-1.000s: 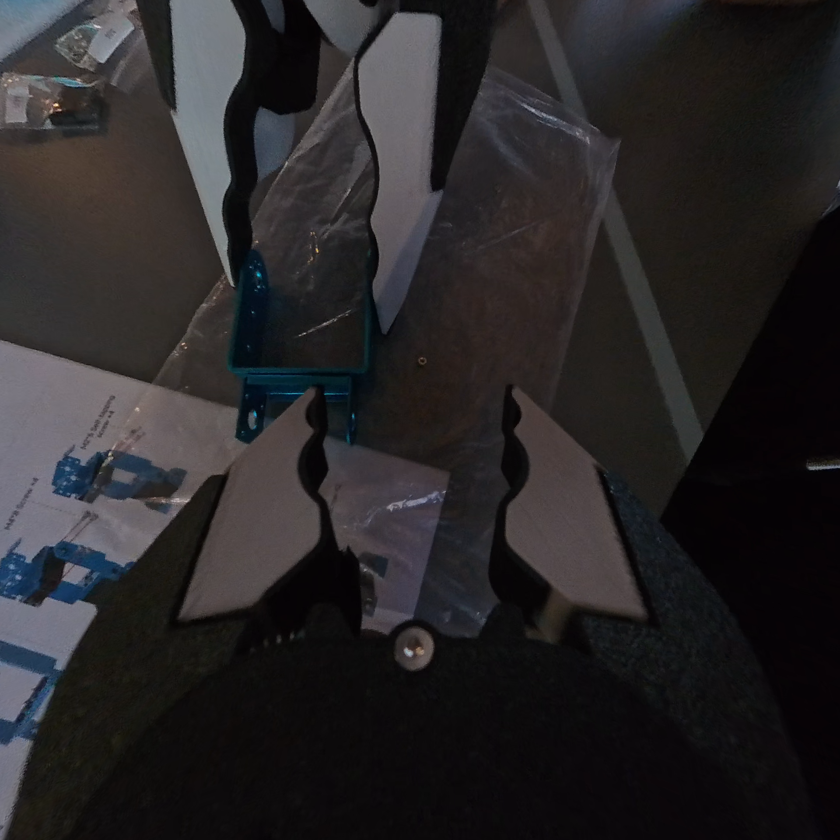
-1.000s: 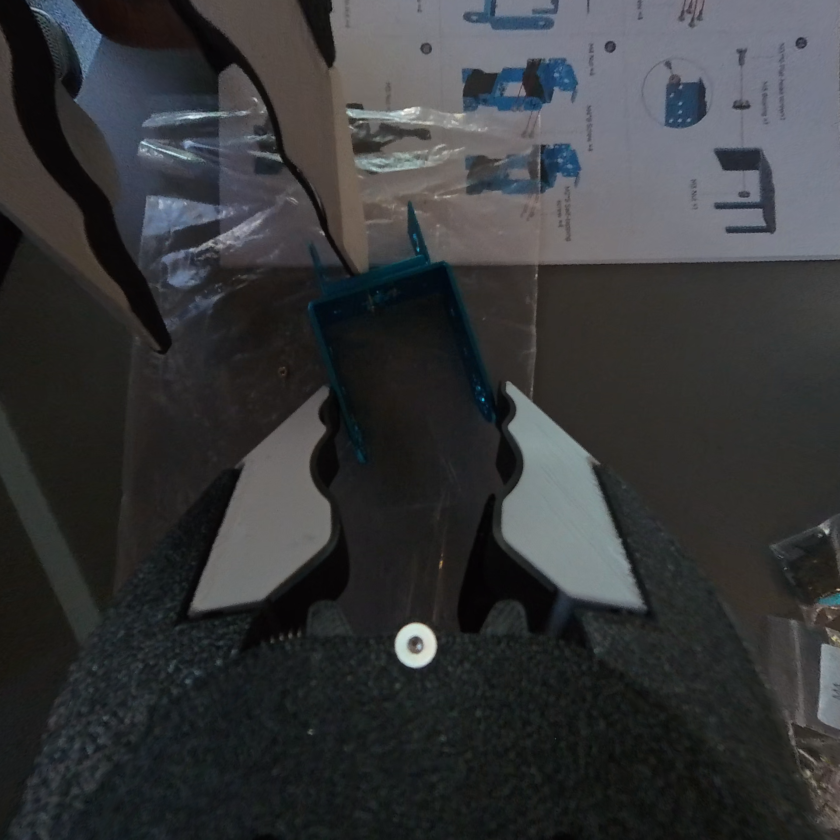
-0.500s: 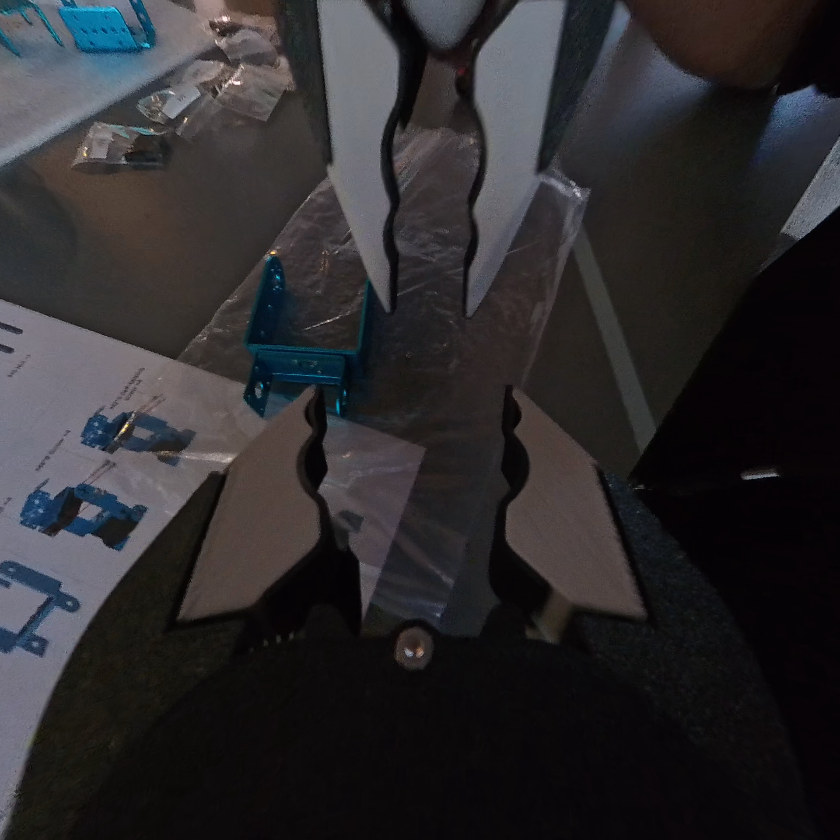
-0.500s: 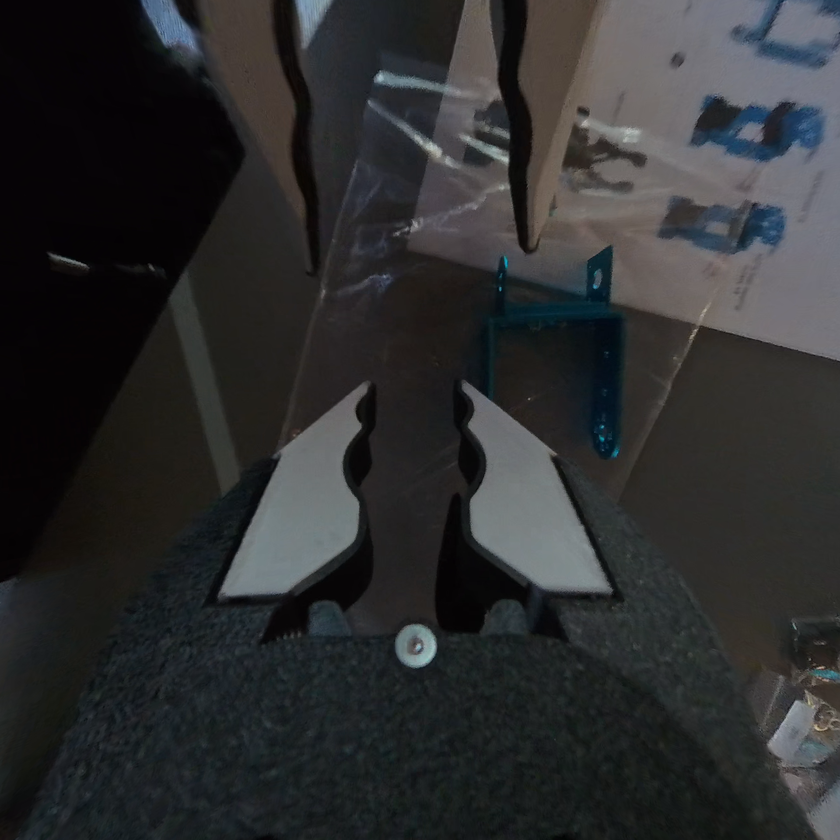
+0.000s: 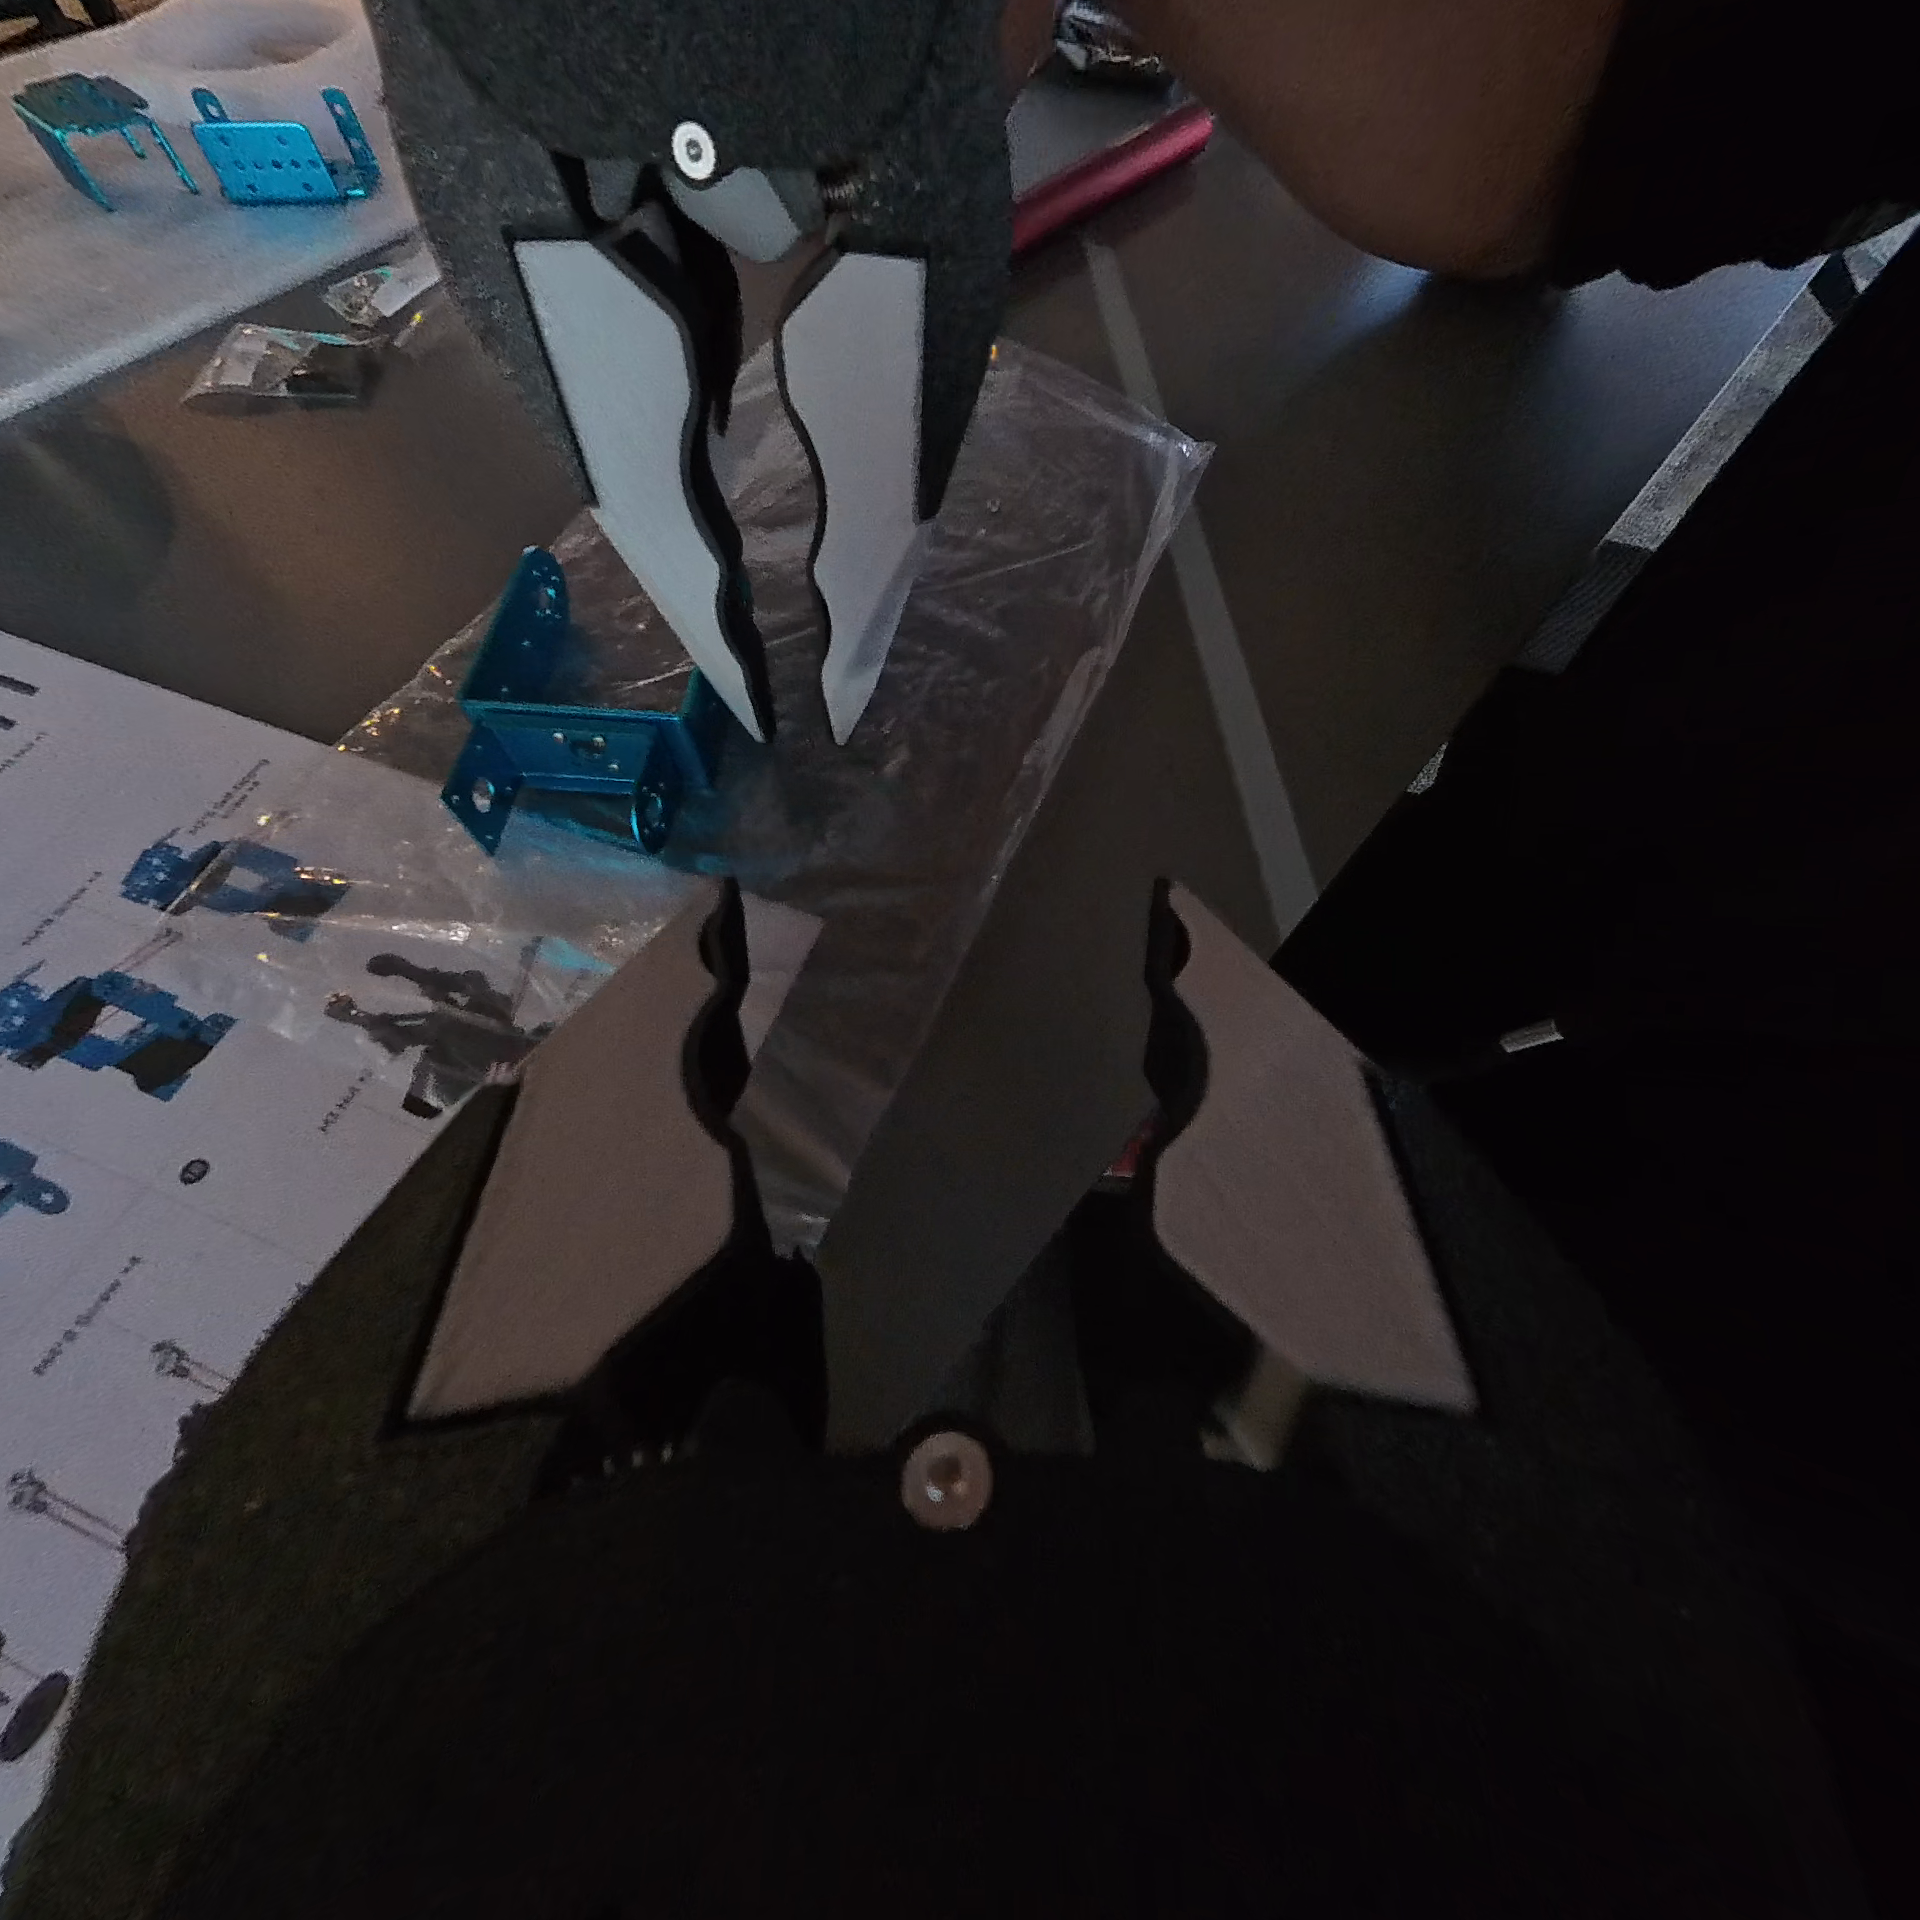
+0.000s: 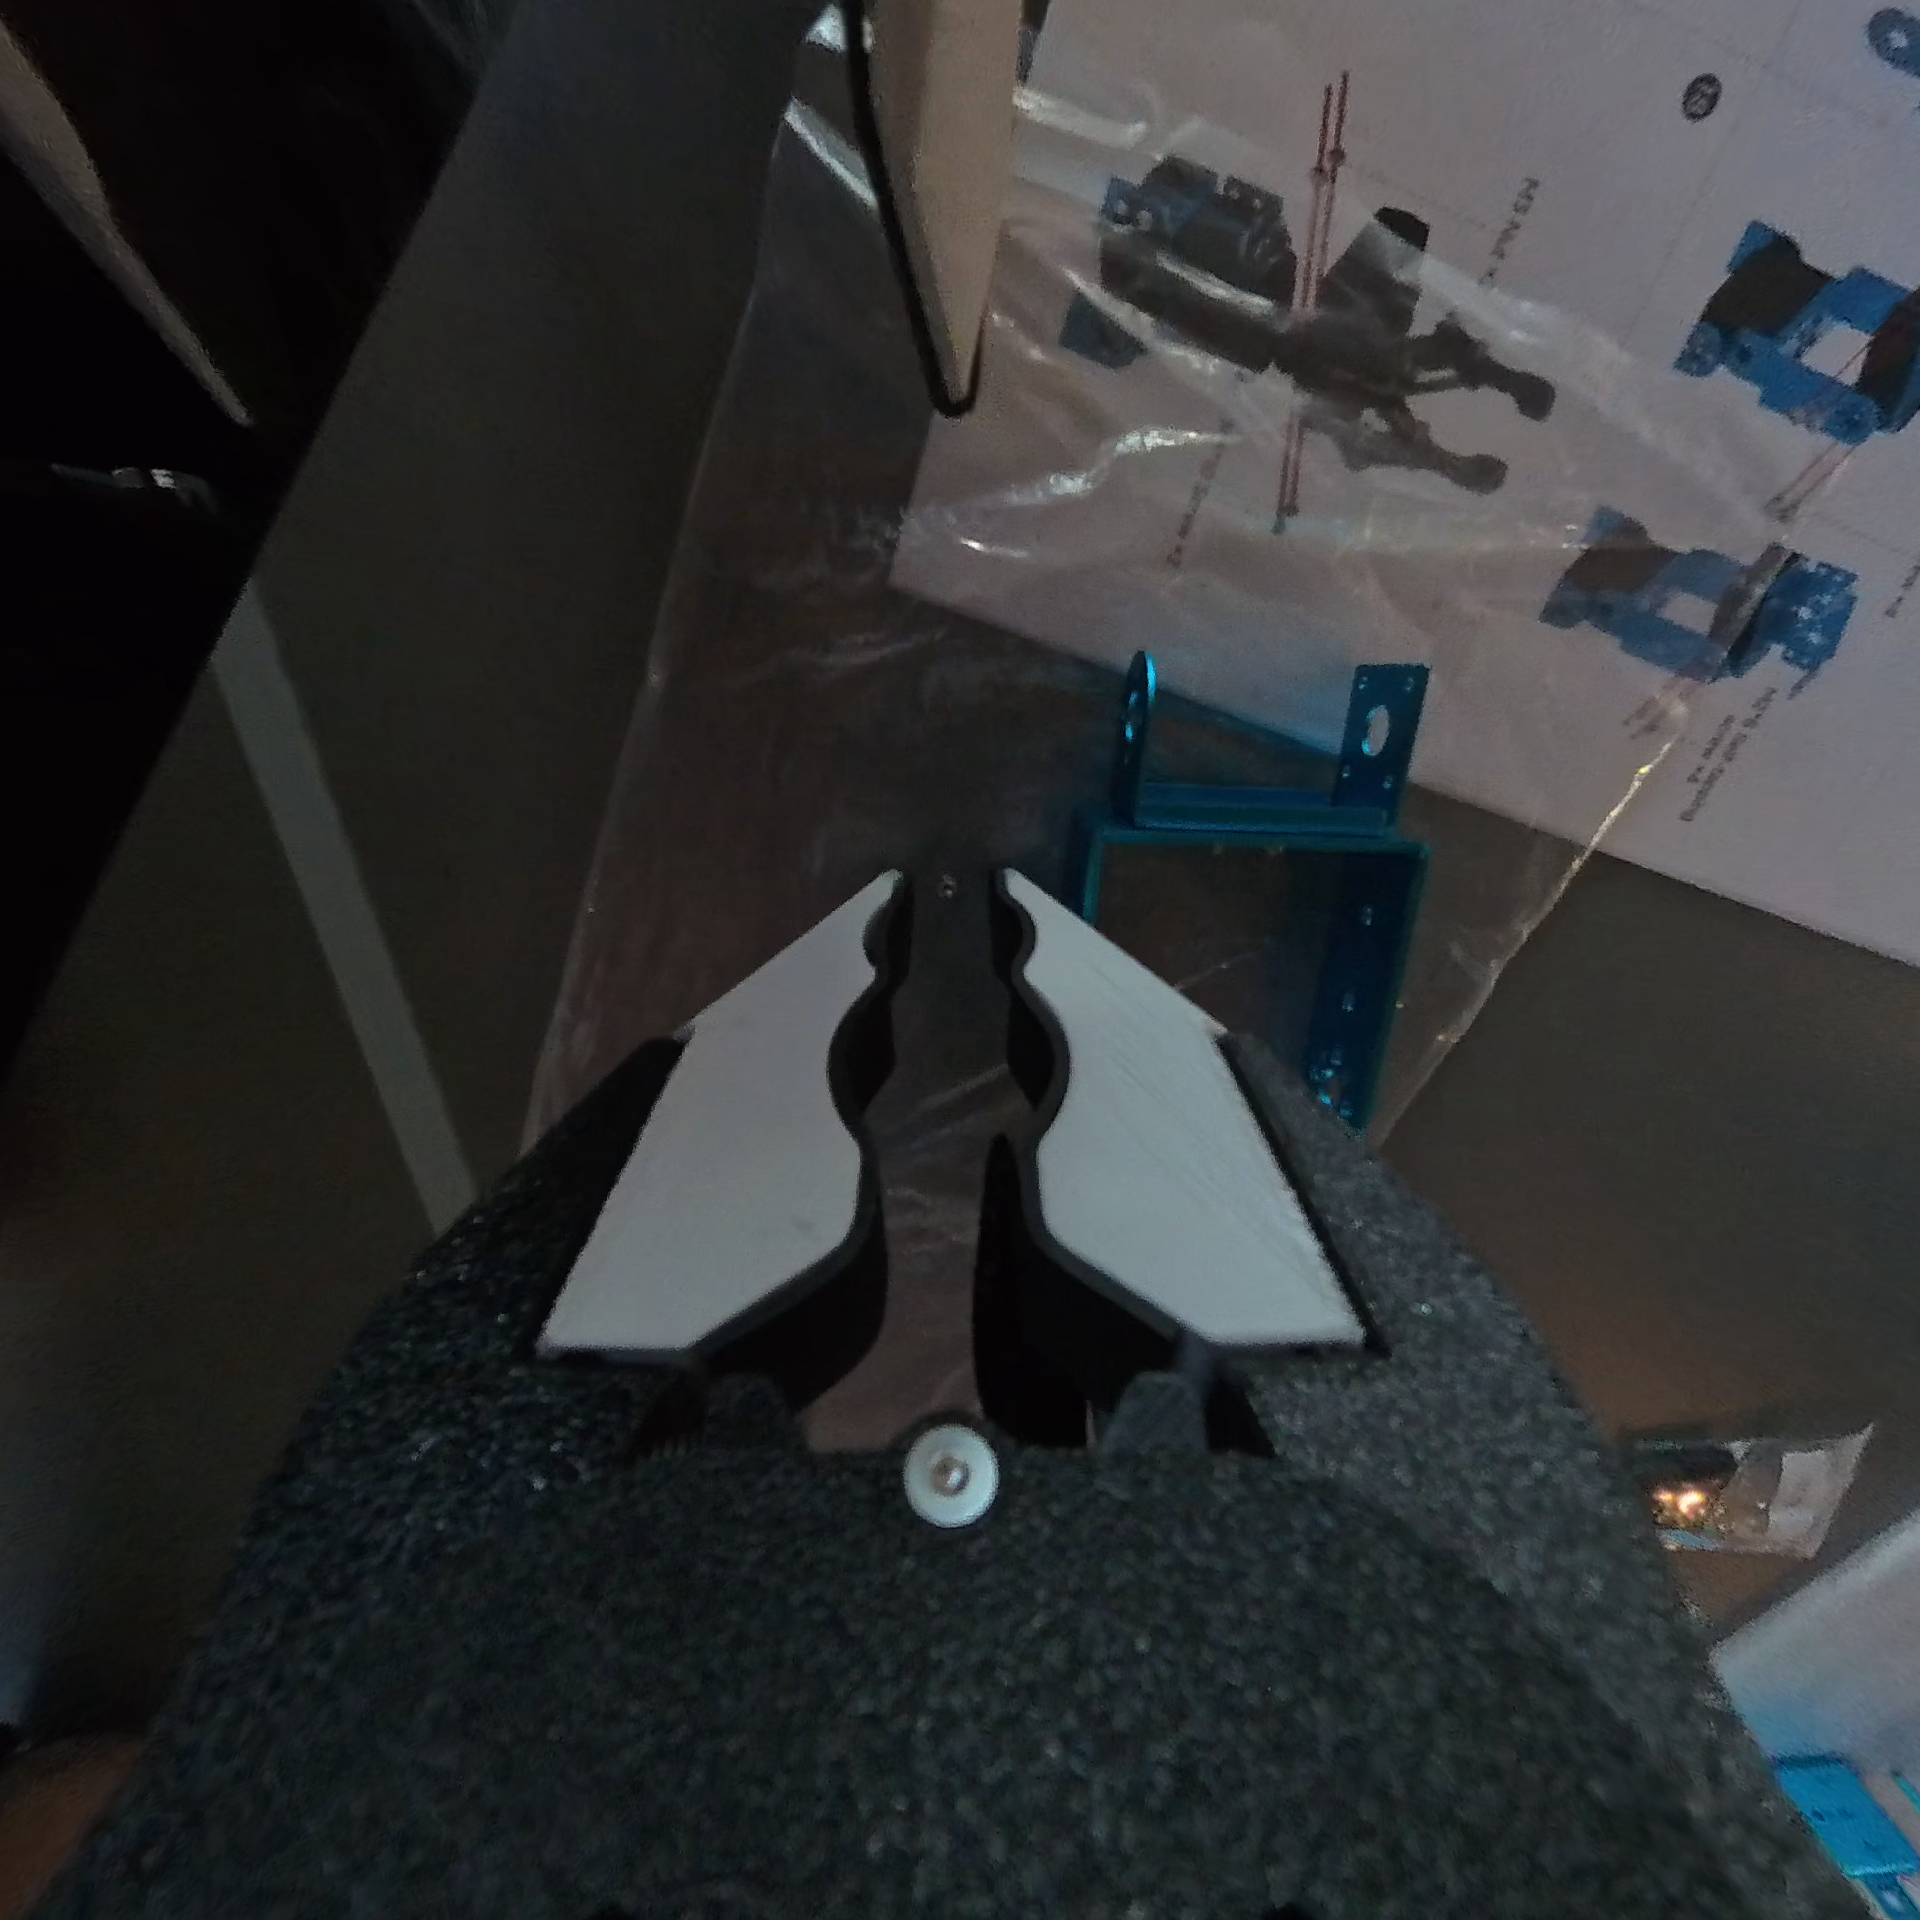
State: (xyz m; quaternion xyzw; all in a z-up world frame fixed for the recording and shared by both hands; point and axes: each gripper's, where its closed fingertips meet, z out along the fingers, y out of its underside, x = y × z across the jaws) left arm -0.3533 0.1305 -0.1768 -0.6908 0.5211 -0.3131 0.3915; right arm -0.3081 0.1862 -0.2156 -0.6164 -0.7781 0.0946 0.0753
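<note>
A blue metal bracket (image 5: 582, 727) lies on a clear plastic bag (image 5: 1018, 644) on the dark table. My right gripper (image 6: 951, 883) points down at the bag just right of the bracket (image 6: 1257, 805). Its jaws are a narrow gap apart, with a tiny screw or nut (image 6: 943, 885) on the bag between the tips. It holds nothing. In the left wrist view it (image 5: 798, 730) comes down from the top. My left gripper (image 5: 945, 904) is wide open and empty, above the near end of the bag. One of its fingers (image 6: 935, 208) shows in the right wrist view.
A white instruction sheet (image 5: 156, 1091) lies under the bag's left end. Two blue parts (image 5: 270, 156) sit on a white sheet at the far left, with small part bags (image 5: 281, 364) nearby. A person's hand (image 5: 1403, 135) is at the top right. The table's edge (image 5: 1714, 436) runs along the right. About 9 centimetres separates my left fingertips from my right. The blue metal bracket (image 5: 582, 727) sits 4 centimetres or so from the ends of my right fingers. Look for it in the right wrist view (image 6: 1245, 819) too.
My right gripper let go of the bracket, moved off it and narrowed its jaws over a tiny part on the bag. The bracket now lies free. My left gripper stayed open.
</note>
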